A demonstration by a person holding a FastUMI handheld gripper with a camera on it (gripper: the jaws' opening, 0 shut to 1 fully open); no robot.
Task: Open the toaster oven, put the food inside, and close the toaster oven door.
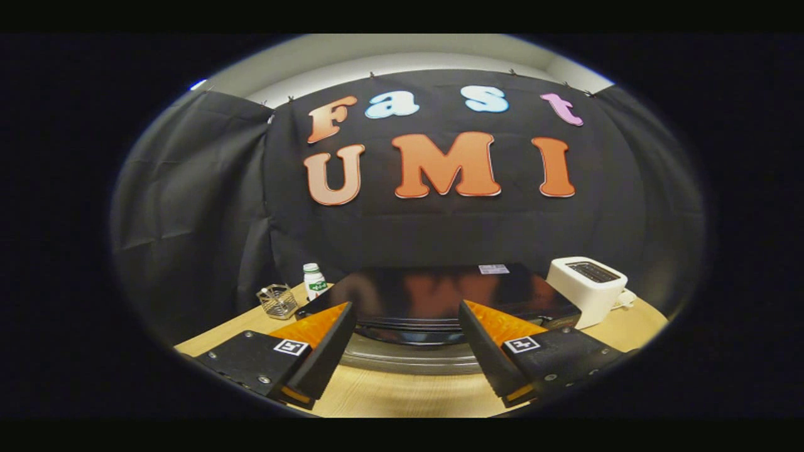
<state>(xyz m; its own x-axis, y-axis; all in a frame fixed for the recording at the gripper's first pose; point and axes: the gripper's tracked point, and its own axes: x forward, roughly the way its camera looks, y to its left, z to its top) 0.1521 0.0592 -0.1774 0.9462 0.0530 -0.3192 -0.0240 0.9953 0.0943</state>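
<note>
A black toaster oven point(440, 292) stands on the wooden table just ahead of the fingers, seen from above its glossy top. Its door handle, a metal bar point(408, 326), runs across between the two fingers. The lowered door front with its glass point(408, 359) lies below the bar. My gripper point(405, 333) is open, one finger on each side of the handle, nothing pressed between them. I see no food from here.
A white pop-up toaster point(587, 289) stands right of the oven. Left of the oven are a small white bottle with a green label point(313, 280) and a wire basket point(277, 301). Bare wooden table point(389, 395) lies under the fingers.
</note>
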